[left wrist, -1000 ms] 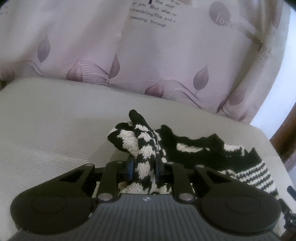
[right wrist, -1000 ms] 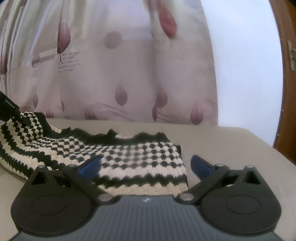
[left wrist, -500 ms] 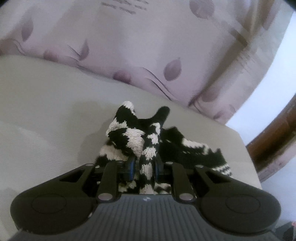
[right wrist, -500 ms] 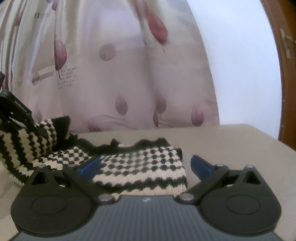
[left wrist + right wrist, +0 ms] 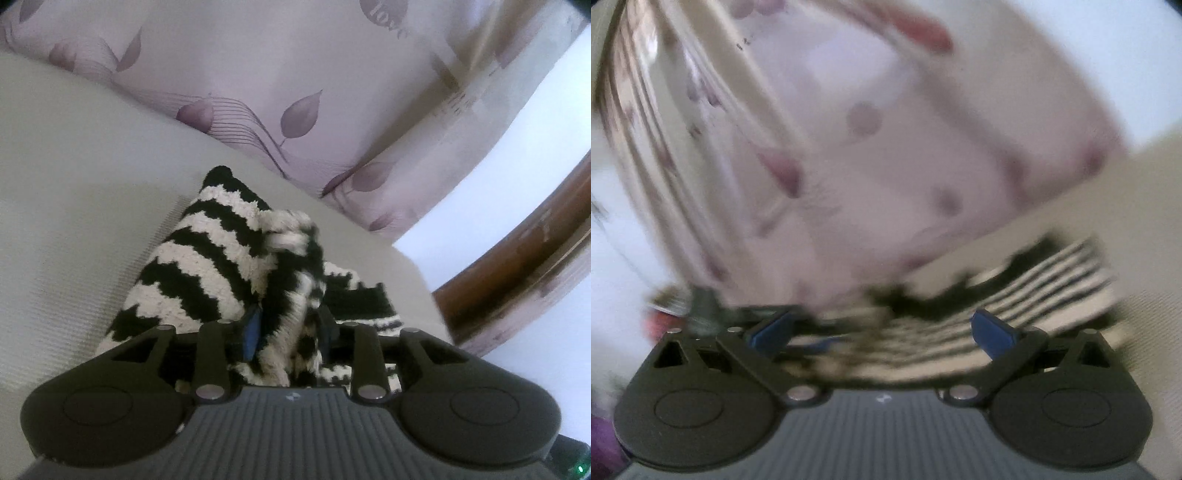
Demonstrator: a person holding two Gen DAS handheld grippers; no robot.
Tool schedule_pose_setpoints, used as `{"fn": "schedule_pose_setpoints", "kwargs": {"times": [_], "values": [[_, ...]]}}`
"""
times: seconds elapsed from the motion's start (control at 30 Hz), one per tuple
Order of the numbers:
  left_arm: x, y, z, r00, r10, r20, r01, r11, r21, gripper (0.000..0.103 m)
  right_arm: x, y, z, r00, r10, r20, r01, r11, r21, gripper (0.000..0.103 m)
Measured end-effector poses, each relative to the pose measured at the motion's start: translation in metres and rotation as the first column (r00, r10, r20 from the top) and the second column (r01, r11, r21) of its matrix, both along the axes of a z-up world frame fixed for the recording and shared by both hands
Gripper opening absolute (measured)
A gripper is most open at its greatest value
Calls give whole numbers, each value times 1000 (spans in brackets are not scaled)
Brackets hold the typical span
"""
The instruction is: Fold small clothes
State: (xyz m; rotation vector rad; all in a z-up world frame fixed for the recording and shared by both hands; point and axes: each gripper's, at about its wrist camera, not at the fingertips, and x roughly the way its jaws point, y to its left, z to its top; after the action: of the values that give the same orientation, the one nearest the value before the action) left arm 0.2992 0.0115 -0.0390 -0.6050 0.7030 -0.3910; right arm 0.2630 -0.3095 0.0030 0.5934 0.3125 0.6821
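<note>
A small black-and-white knitted garment lies on a pale grey cushion. My left gripper is shut on a bunched part of the garment and holds that part folded over the rest. In the right wrist view, which is badly blurred, the same garment lies flat ahead of my right gripper. That gripper's blue-padded jaws stand wide apart and hold nothing.
A pink curtain with a leaf print hangs behind the cushion. A brown wooden frame stands at the right, past the cushion's edge. The curtain fills most of the right wrist view.
My left gripper has carried the pinched knit over towards the right, so more striped fabric now lies folded in front of it. My right gripper has swung sharply and its view has tilted and blurred.
</note>
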Motion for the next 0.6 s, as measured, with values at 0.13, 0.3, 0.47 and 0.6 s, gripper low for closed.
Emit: {"fn": "schedule_pose_setpoints", "kwargs": {"times": [0.13, 0.3, 0.47, 0.6], "values": [[-7, 13, -5, 999, -17, 33, 22, 988, -151, 45, 26, 27, 4, 988, 131, -77, -123, 986, 110, 103], [-30, 32, -2, 993, -14, 119, 50, 950, -308, 45, 57, 49, -3, 969, 167, -180, -137, 976, 166, 103], [-63, 51, 5, 974, 38, 222, 25, 962, -273, 66, 83, 62, -17, 958, 159, -237, -113, 974, 197, 103], [-75, 60, -15, 972, 23, 232, 36, 969, -246, 70, 97, 76, -20, 955, 171, -243, -121, 970, 210, 103]]}}
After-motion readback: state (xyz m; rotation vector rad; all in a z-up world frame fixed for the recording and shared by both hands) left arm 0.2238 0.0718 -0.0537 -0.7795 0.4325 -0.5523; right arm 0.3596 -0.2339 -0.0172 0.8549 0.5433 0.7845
